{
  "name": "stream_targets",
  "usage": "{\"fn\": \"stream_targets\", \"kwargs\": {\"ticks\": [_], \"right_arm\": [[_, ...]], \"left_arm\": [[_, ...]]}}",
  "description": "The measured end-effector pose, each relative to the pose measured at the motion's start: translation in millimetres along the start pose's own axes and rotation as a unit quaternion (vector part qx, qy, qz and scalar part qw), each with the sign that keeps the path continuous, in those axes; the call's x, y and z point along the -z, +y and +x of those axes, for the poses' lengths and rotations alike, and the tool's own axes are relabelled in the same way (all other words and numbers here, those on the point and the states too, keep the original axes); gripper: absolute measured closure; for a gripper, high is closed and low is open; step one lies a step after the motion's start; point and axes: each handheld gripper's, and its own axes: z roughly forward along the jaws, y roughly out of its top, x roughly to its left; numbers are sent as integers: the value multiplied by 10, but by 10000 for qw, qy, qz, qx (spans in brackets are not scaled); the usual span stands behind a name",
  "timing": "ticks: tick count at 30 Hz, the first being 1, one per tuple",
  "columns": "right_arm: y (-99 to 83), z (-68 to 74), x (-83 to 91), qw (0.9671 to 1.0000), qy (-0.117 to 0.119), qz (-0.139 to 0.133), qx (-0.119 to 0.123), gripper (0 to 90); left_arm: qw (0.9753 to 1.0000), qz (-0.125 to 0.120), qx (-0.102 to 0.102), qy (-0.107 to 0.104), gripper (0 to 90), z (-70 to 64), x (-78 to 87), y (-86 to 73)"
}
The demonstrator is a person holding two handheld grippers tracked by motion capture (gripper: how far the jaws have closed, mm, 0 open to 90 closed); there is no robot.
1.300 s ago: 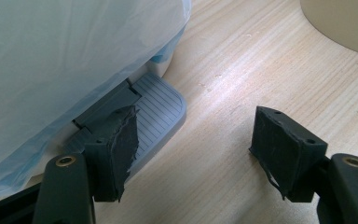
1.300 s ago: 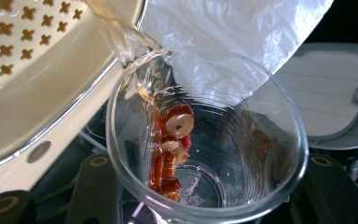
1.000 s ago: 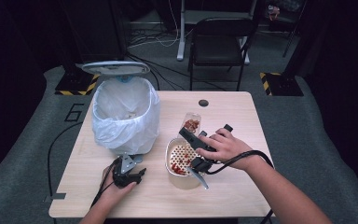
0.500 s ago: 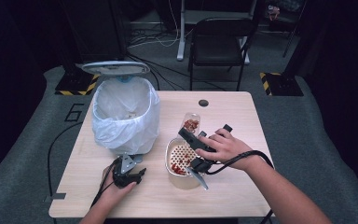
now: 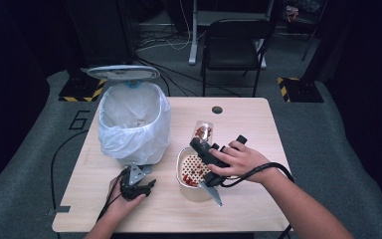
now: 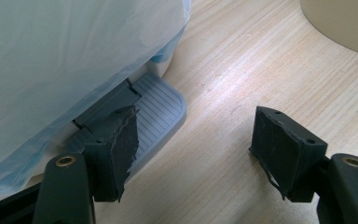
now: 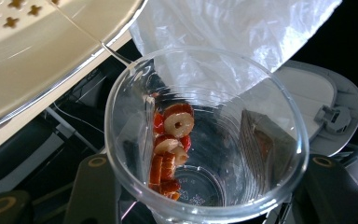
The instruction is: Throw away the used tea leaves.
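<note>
My right gripper is shut on a clear plastic cup, held tilted above the far rim of a cream strainer bowl. Red ring-shaped fruit slices cling to the cup's inner wall, and more of them lie in the bowl. In the right gripper view the jaws of the right gripper press the cup from both sides. My left gripper rests on the table, open, with nothing between its jaws. In the left gripper view the left gripper is just beside the bin's grey foot pedal.
A pedal bin lined with a white bag stands at the table's left, its lid raised. The wooden table has a cable hole at the back. A black chair stands beyond the table.
</note>
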Motion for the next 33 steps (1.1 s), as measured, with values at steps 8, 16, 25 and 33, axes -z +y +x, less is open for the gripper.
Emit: {"fn": "stream_targets", "kwargs": {"ticks": [8,16,25,33], "right_arm": [[19,33,-2,9998,-187,41,69,449],[22,33,5,9996,-242,40,111,448],[29,22,6,9993,-307,91,188,443],[30,15,10,9992,-336,81,180,442]], "left_arm": [[10000,1,5,9,314,0,0,0],[10000,-1,5,11,314,-1,0,0],[10000,0,2,10,314,0,0,0],[10000,-2,4,11,314,-1,0,0]]}}
